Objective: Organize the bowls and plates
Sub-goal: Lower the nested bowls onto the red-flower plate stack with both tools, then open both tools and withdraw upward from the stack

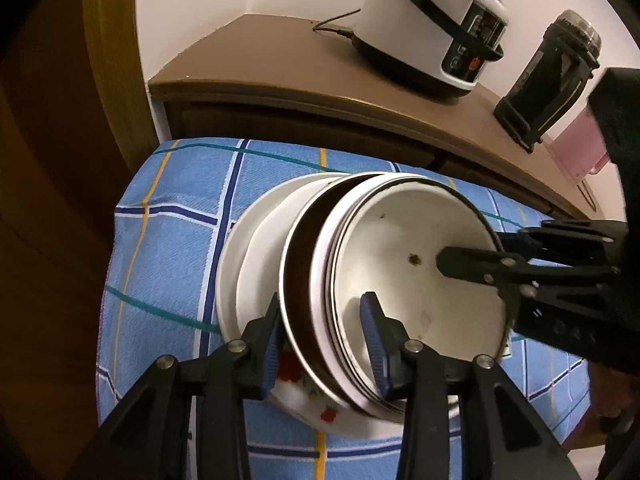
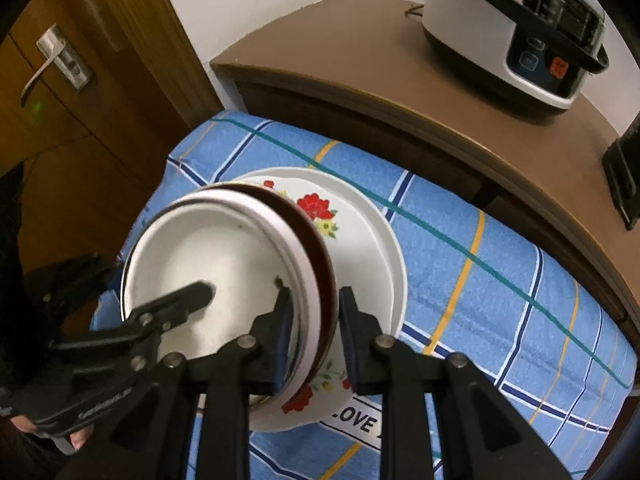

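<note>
A nested stack of bowls (image 1: pixel 416 292), white inside with a brown one (image 1: pixel 298 264) among them, hangs tilted over a flowered plate (image 2: pixel 316 204) that lies in a wide white plate (image 2: pixel 386 248) on the blue checked tablecloth (image 1: pixel 176 232). My left gripper (image 1: pixel 324 340) grips the stack's near rim, one blue pad inside the top bowl and one outside the brown bowl. My right gripper (image 2: pixel 316 320) clamps the opposite rim in the same way. Each gripper shows in the other's view: the right gripper (image 1: pixel 476 248) and the left gripper (image 2: pixel 148 280).
Behind the table stands a brown sideboard (image 1: pixel 280 60) with a white rice cooker (image 1: pixel 432 28), a black jar (image 1: pixel 548 84) and a pink cup (image 1: pixel 580 148). A wooden door with a metal handle (image 2: pixel 52 64) is at the left. Bare cloth lies right of the plates (image 2: pixel 500 280).
</note>
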`<control>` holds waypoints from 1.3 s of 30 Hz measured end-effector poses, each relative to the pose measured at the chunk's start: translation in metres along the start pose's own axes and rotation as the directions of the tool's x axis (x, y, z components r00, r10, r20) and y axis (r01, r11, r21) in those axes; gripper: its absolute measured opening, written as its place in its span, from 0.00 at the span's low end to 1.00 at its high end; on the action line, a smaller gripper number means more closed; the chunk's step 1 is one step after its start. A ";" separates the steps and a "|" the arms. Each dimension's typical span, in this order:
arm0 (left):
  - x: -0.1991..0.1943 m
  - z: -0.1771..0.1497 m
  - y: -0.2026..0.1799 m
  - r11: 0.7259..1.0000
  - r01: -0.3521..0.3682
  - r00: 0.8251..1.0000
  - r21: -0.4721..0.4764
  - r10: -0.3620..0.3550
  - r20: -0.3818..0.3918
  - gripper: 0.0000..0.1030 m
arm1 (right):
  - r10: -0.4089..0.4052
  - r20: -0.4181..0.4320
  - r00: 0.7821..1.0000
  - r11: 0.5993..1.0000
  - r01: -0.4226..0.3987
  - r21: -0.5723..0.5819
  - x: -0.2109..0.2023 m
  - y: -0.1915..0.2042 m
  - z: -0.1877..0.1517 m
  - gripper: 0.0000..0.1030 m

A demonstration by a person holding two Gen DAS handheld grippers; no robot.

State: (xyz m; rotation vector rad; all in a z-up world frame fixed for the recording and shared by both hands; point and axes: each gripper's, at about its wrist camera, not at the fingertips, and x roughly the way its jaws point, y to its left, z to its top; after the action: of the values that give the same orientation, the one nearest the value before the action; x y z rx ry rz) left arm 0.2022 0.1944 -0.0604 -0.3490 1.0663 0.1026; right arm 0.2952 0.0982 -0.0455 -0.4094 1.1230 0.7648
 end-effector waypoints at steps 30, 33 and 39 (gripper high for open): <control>-0.045 -0.017 -0.014 0.993 -0.121 0.971 0.011 0.116 0.209 0.56 | -0.024 0.357 0.934 0.999 0.011 0.037 -0.069 -0.007 -0.049 0.53; -0.069 -0.024 -0.031 0.989 -0.141 0.932 0.041 0.118 0.342 0.61 | -0.145 0.547 0.825 0.989 0.121 0.080 -0.102 -0.005 -0.076 0.60; -0.090 -0.033 -0.061 0.988 -0.123 0.870 0.094 0.062 0.489 0.65 | -0.232 0.684 0.691 0.972 0.182 0.147 -0.128 -0.011 -0.119 0.71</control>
State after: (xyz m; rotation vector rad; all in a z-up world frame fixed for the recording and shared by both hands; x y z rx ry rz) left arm 0.1457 0.1337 0.0178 -0.1450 0.5833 0.1991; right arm 0.1978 -0.0297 0.0232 -0.1492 0.3656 0.5935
